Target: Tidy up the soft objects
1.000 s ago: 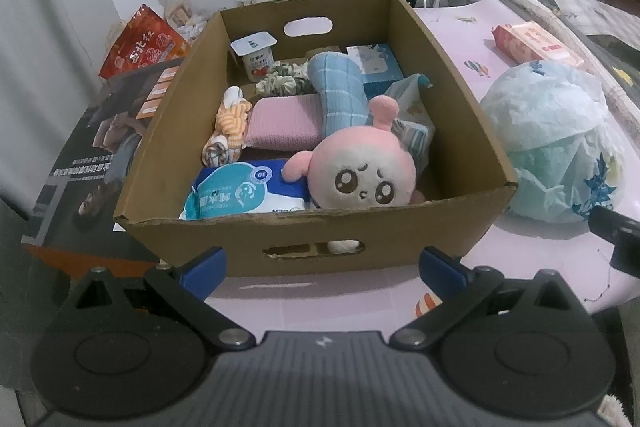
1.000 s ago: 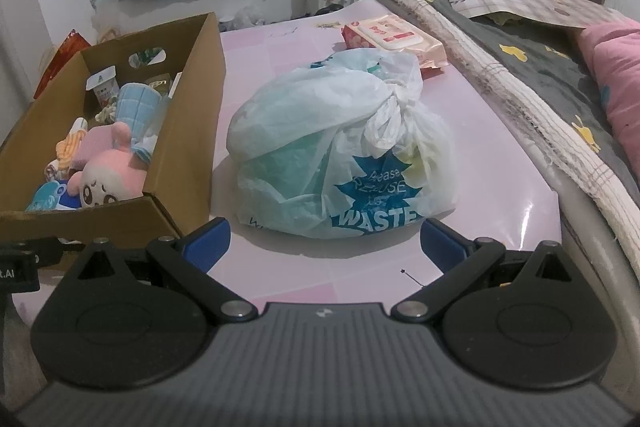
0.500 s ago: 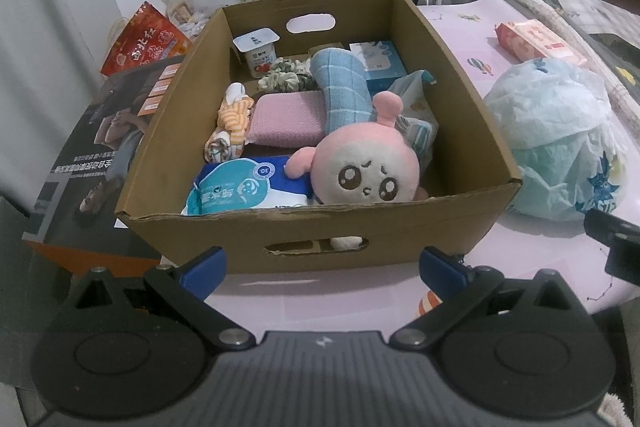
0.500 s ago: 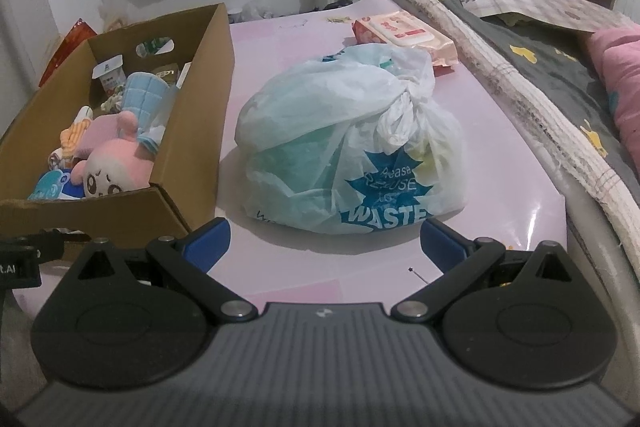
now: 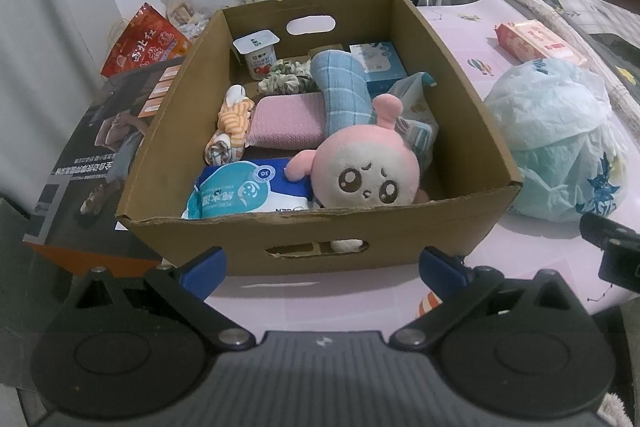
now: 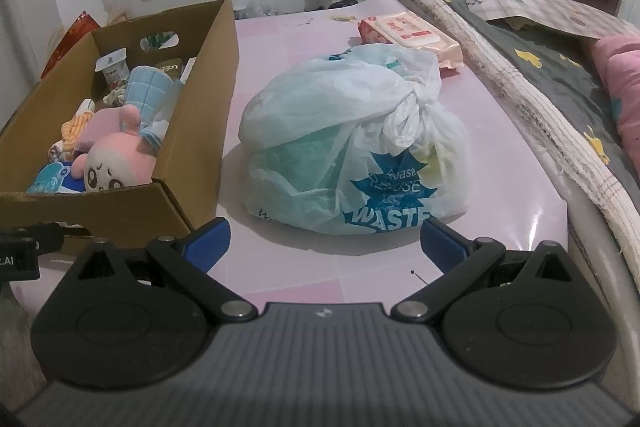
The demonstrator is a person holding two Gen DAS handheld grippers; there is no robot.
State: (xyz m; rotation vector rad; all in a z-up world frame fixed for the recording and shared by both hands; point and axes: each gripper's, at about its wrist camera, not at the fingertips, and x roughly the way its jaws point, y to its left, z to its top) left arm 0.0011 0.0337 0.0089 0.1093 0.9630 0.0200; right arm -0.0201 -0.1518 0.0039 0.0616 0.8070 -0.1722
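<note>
Compared with a moment ago, both of my views come a little higher and nearer, so I see deeper into the cardboard box [image 5: 320, 227] and the knotted plastic bag [image 6: 352, 155] sits lower in the right view; nothing in the box has moved, so this is only an approach, not yet a change for the task; my left gripper [image 5: 322, 269] has its jaws spread wide and empty before the near wall of the box, and my right gripper [image 6: 324, 241] is also wide and empty, just before the bag; the soft things lie inside the box: the pink plush toy [image 5: 368, 171] at the front, a blue checked cloth [image 5: 344, 87] leaning behind it, a pink towel [image 5: 286, 123], a striped cloth [image 5: 232, 127] and a scrunchie [image 5: 288, 79]; a wipes pack [image 5: 248, 193], a yogurt cup [image 5: 258, 53] and a small blue carton [image 5: 378, 65] are mixed between them; another wipes pack [image 6: 412, 37] lies on the pink table [image 6: 500, 195] behind the bag; the high near wall of the box stands in the way of a straight reach, I think.
</note>
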